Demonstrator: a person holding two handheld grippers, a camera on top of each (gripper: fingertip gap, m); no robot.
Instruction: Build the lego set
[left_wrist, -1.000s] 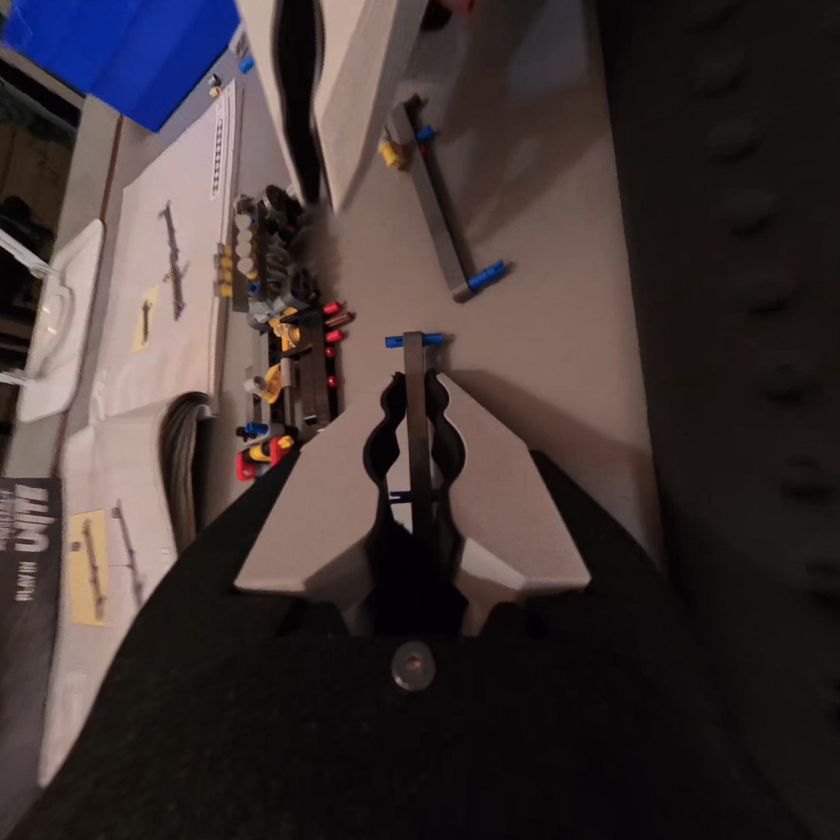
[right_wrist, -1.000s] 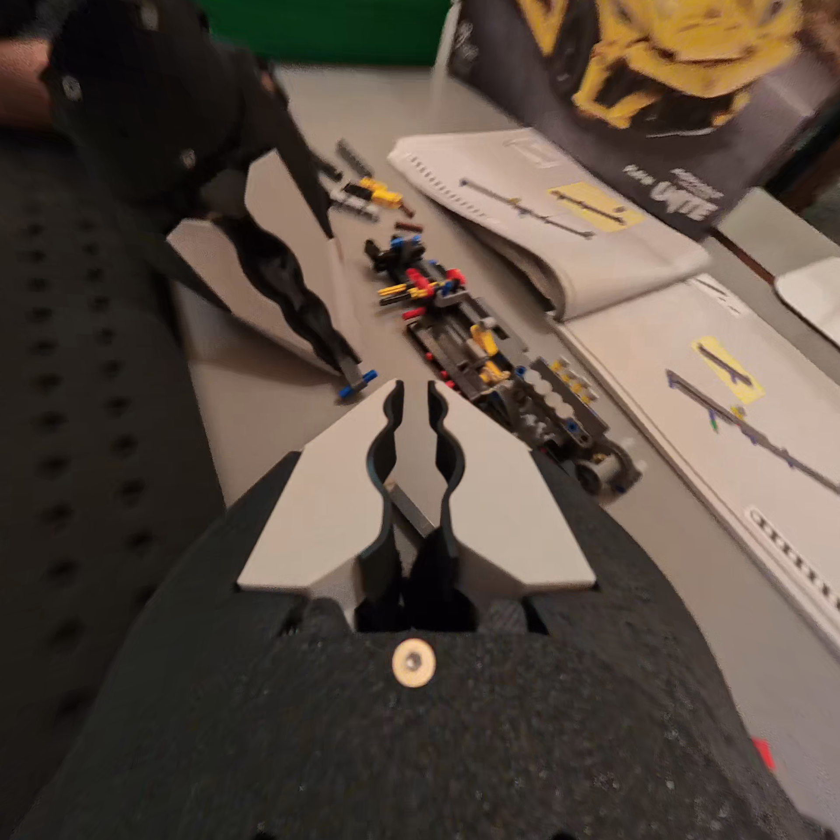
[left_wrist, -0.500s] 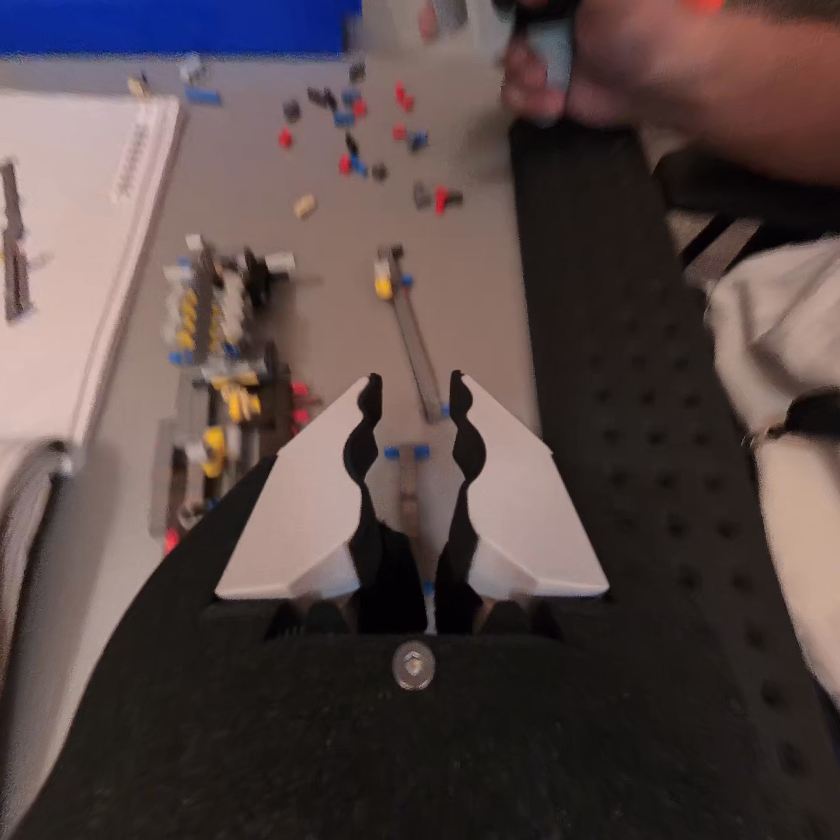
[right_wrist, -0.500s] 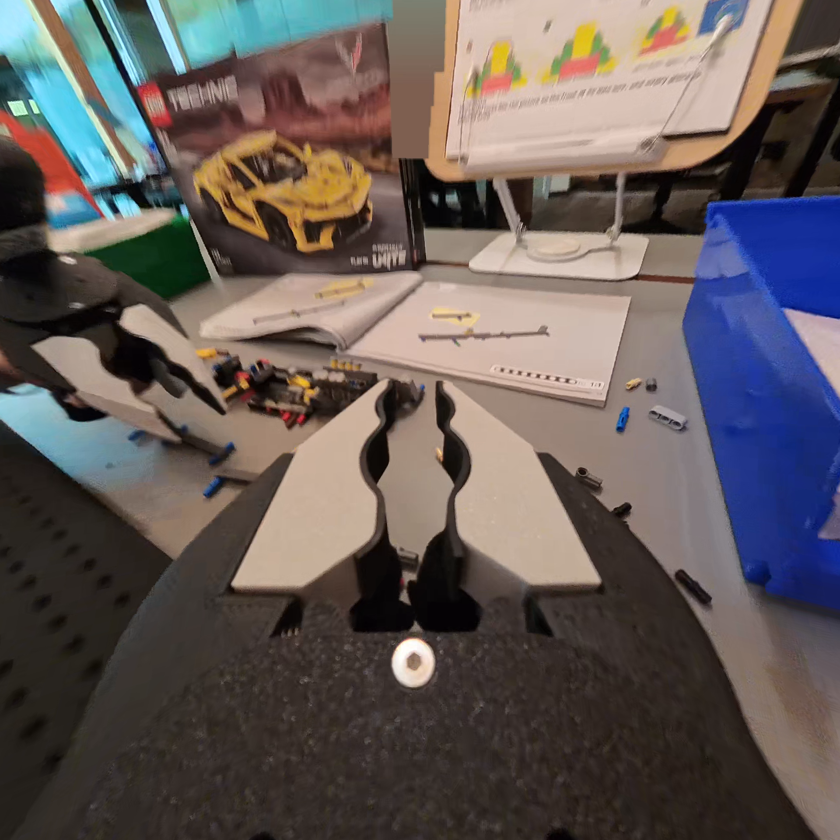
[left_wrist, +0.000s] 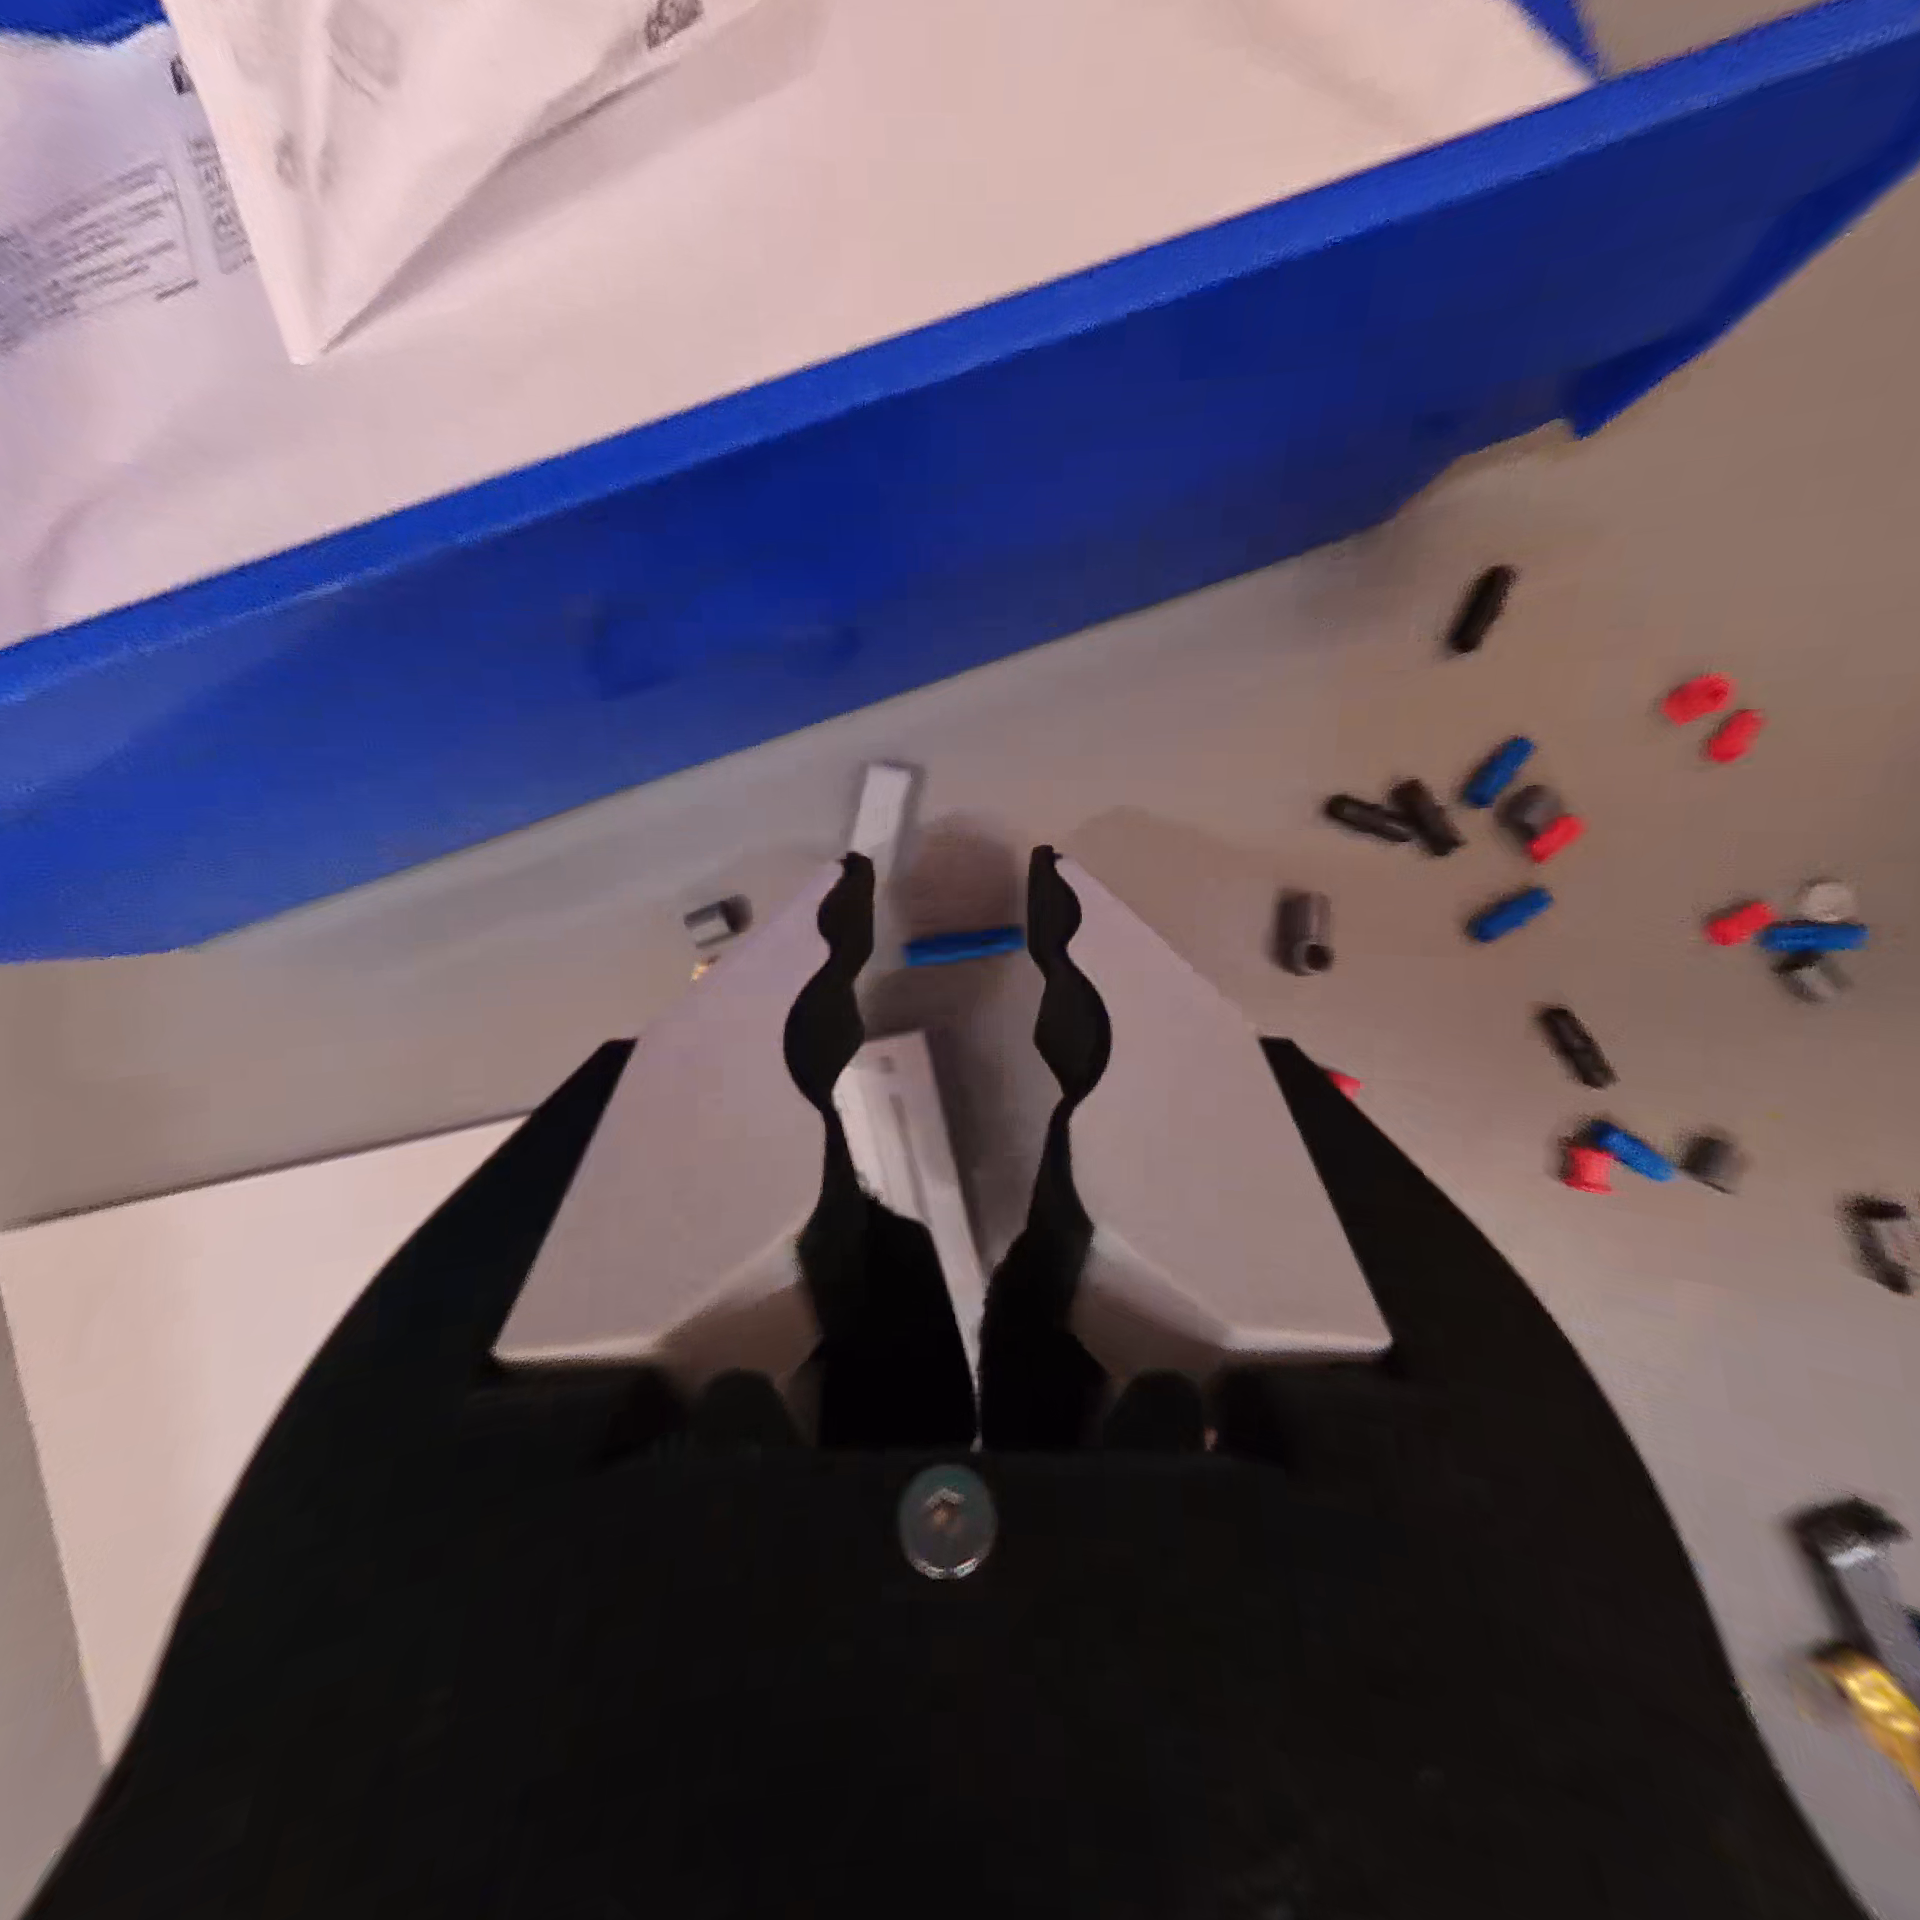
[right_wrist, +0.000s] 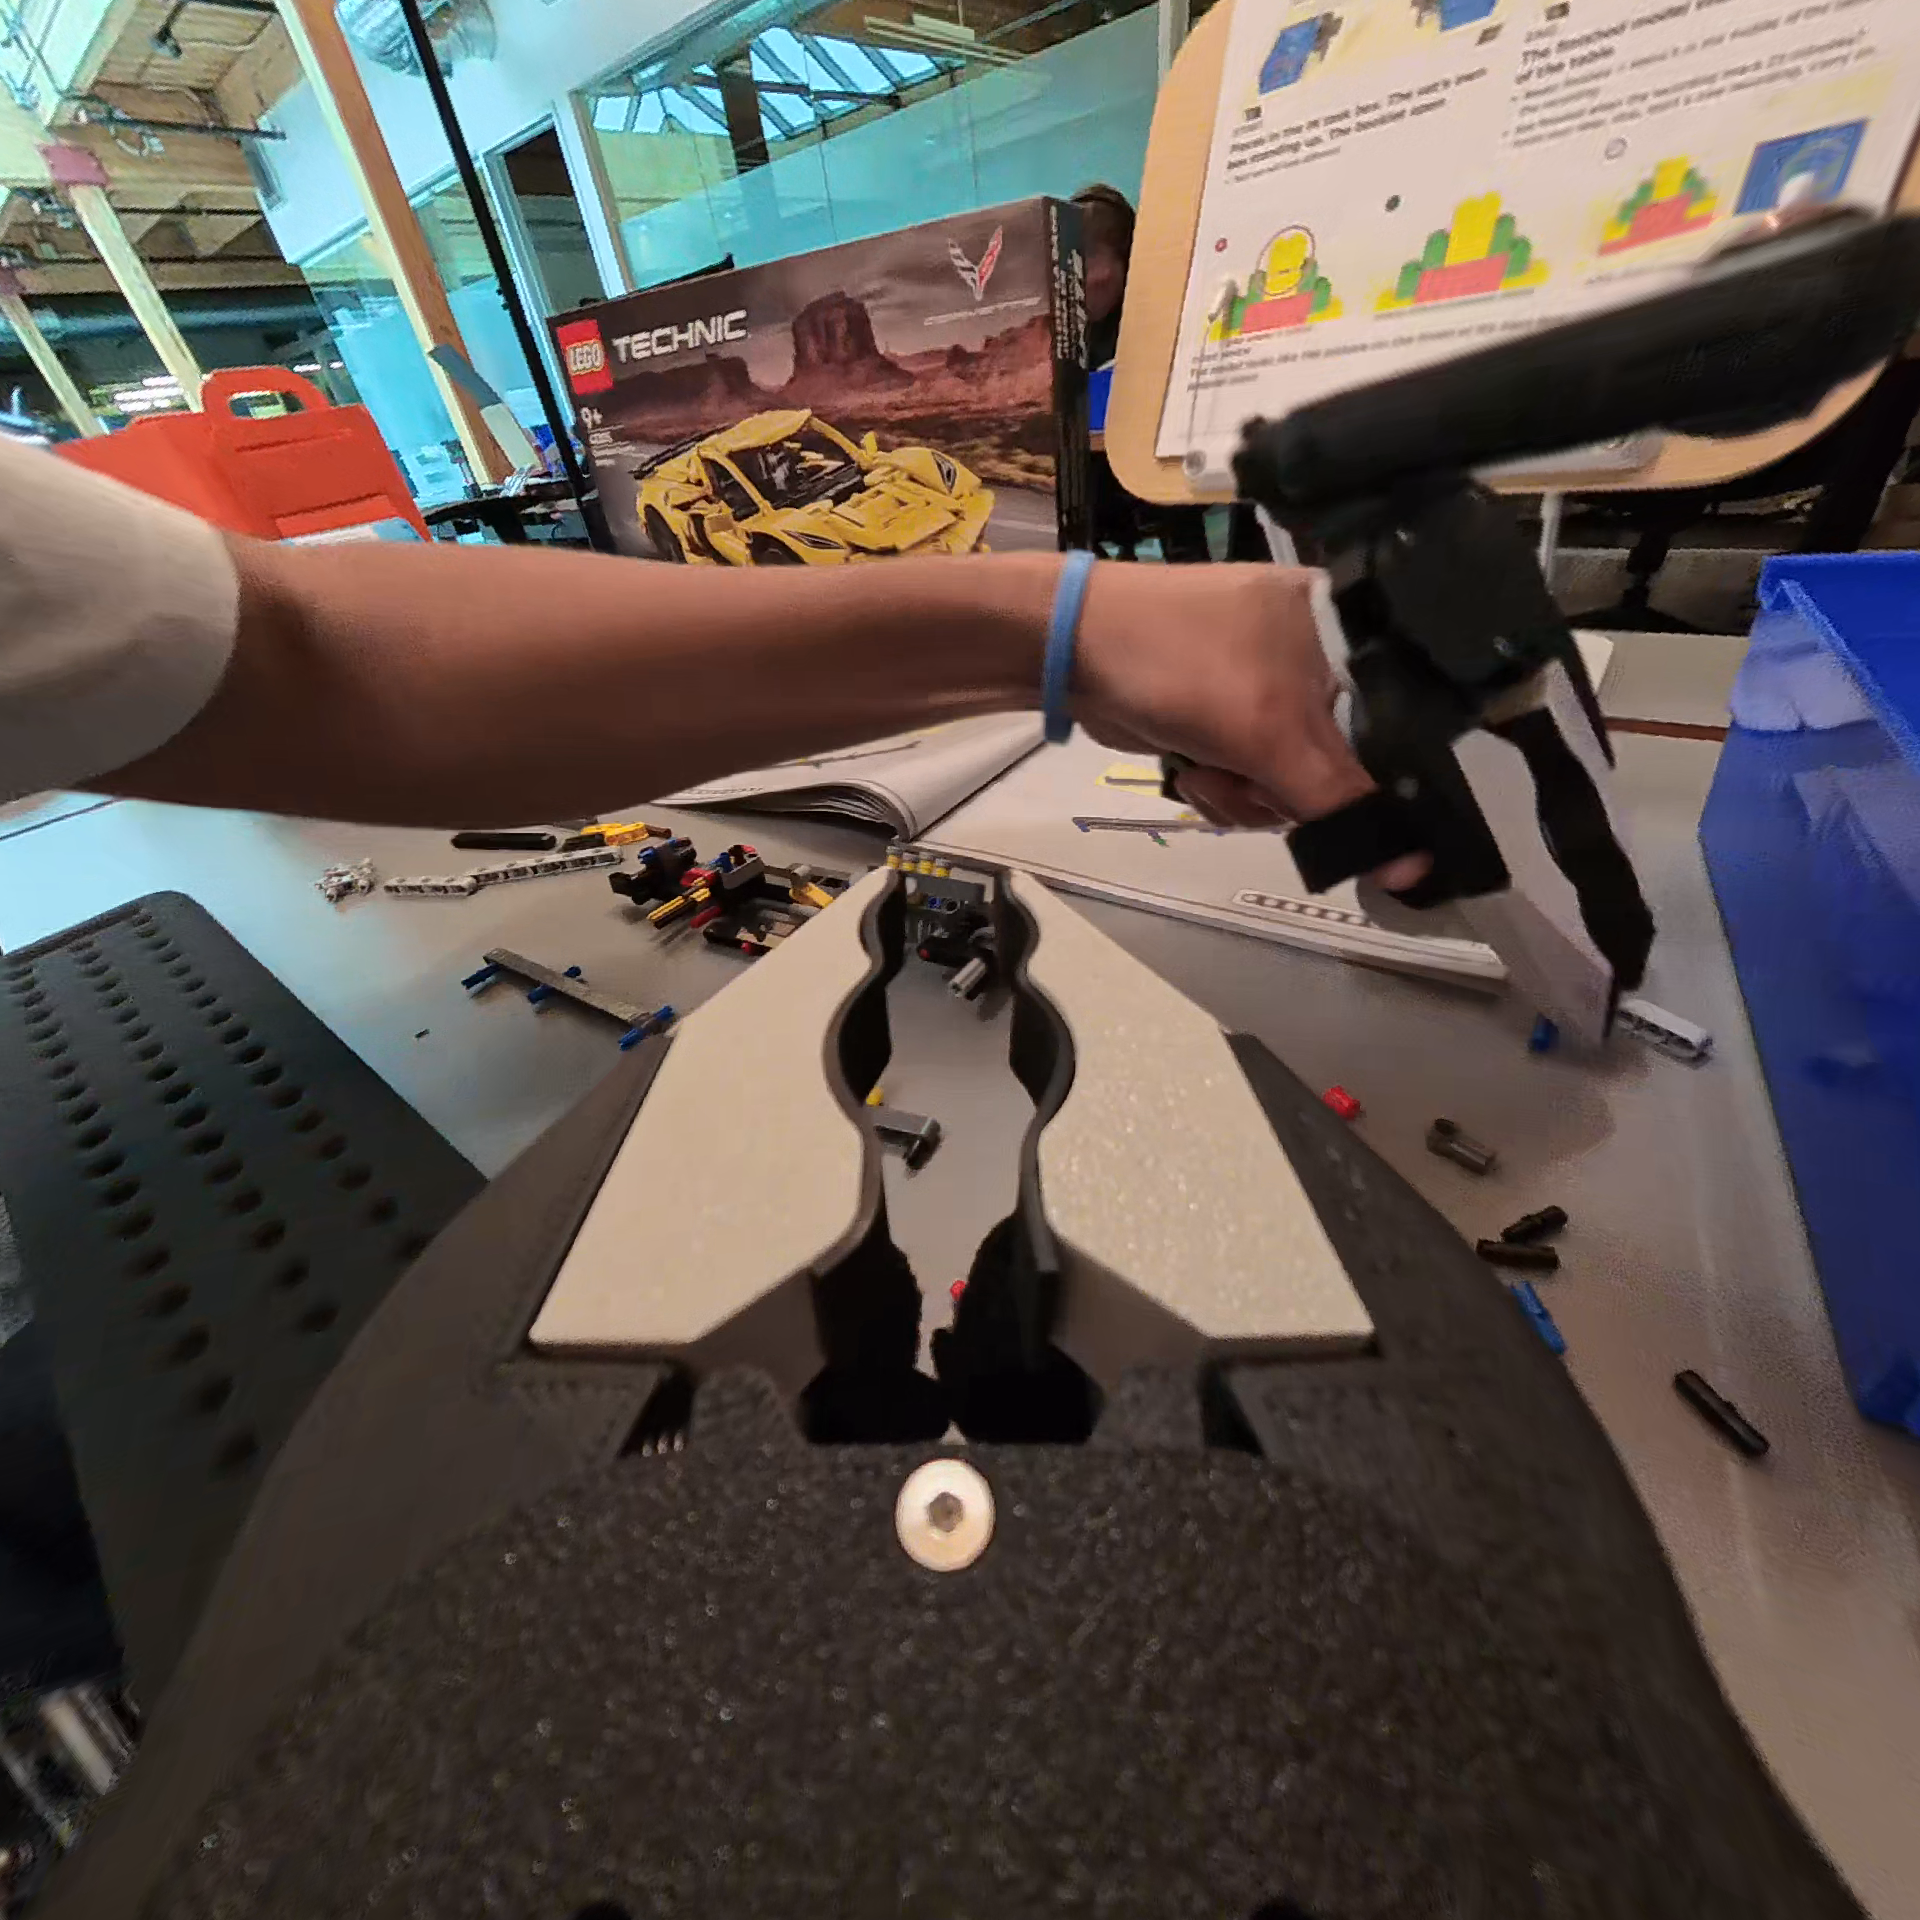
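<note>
Left gripper (left_wrist: 943, 868) open, empty, over a light grey beam (left_wrist: 902, 1127) and blue pin (left_wrist: 961, 948) at 12 o'clock. Beam: light, rigid, slippery; grip mid-length. Right gripper (right_wrist: 945, 896) open, empty.

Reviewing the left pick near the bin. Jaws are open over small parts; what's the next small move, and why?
Probably lower the left gripper a little and close on the blue pin. The jaws stand open and empty, and the pin lies crosswise between the tips on the table, just short of the blue bin. A light grey beam sits close by, so close slowly.
</note>
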